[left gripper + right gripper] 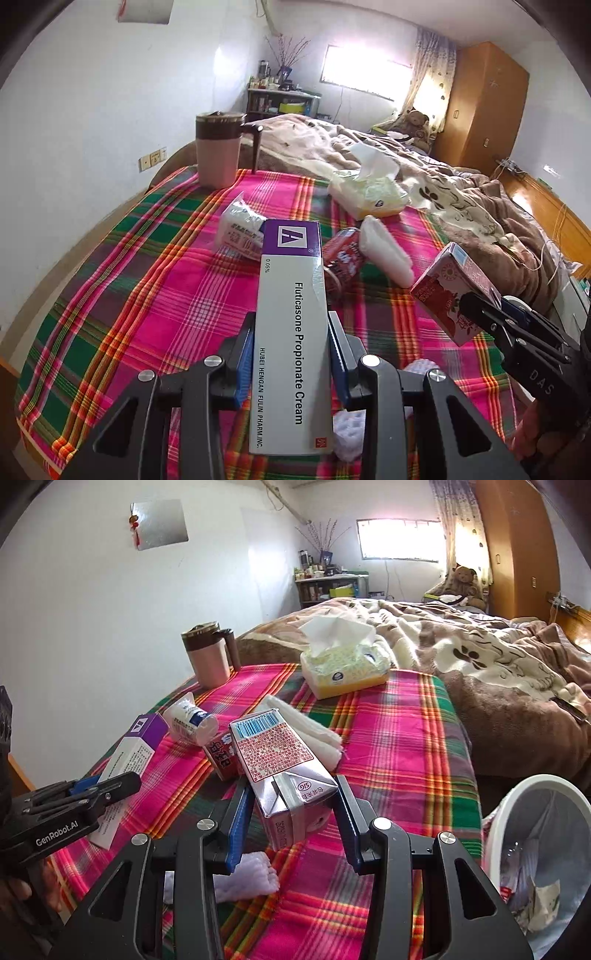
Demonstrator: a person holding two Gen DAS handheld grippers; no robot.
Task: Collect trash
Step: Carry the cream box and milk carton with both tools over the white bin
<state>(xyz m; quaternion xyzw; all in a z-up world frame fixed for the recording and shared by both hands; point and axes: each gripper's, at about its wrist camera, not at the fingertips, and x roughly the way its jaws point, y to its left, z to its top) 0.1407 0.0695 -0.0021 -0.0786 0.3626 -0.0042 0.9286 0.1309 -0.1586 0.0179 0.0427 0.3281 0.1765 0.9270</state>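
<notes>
Two tools, each holding a piece of trash.

The left tool (291, 343) squeezes a long cream box (291, 332) between its blue pads. The right tool (291, 812) grips a small drink carton (284, 768). Both are held above the bright plaid cloth (399, 746) on the bed. A white trash bin (532, 834) sits near the right tool, with trash inside.

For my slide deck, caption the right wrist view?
Right tool grips a drink carton above the plaid cloth, a white trash bin at right.
</notes>
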